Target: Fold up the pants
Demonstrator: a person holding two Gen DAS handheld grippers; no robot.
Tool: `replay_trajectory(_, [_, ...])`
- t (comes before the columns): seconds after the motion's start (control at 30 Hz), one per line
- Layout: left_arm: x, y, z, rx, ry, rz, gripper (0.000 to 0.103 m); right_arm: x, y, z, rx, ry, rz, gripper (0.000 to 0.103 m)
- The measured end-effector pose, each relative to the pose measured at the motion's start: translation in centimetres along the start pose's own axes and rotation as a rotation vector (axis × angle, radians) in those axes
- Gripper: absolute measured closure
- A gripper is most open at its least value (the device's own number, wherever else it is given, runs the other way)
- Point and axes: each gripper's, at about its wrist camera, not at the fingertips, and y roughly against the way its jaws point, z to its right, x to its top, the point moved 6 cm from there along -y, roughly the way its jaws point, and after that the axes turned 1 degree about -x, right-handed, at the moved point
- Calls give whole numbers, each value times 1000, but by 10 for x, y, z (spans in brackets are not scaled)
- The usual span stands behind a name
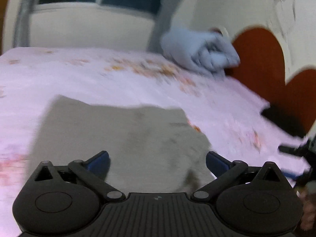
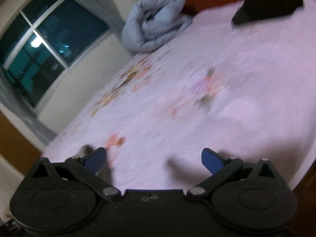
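The left gripper [image 1: 157,163] hangs low over the bed [image 1: 98,83], tipped forward, its blue fingers [image 1: 99,163] spread wide with nothing between them; directly under and ahead of it the pants [image 1: 120,138] lie flat as a grey-tan folded slab near the bed's near edge. The right gripper [image 2: 154,161] is rolled to one side, so the bed [image 2: 227,79] slopes across its view; its jaws also stand wide apart and empty over bare pink floral sheet, and only a small grey scrap shows beside its left finger [image 2: 94,159], too blurred to name. A rolled pale-blue duvet [image 2: 156,21] sits at the far corner by the red headboard [image 1: 262,59]; a dark flat object [image 2: 268,7] lies along the headboard edge; a window [image 2: 45,45] faces the bed's side. Both views are smeared.
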Motion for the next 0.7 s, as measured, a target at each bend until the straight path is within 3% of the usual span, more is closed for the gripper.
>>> replay_trajectory(0.1, [10, 38, -64, 85, 131, 52, 0, -26, -16, -33, 201, -30, -134, 6])
replay_trajectory(0.2, [6, 68, -136, 197, 276, 88, 0, -52, -36, -67, 304, -72, -246, 9])
replay_trajectory(0.37, [-25, 102, -212, 265, 509, 154, 0, -72, -59, -100, 222, -76, -289, 26])
replay_trajectory(0.47, [-44, 105, -224, 279, 531, 142, 0, -75, -63, -109, 183, -64, -296, 30])
replay_trajectory(0.53, [-55, 109, -232, 315, 525, 137, 0, -74, -62, -116, 174, -69, -281, 38])
replay_trajectory(0.7, [-57, 91, -247, 344, 518, 111, 0, -72, -75, -126, 156, -66, -284, 40])
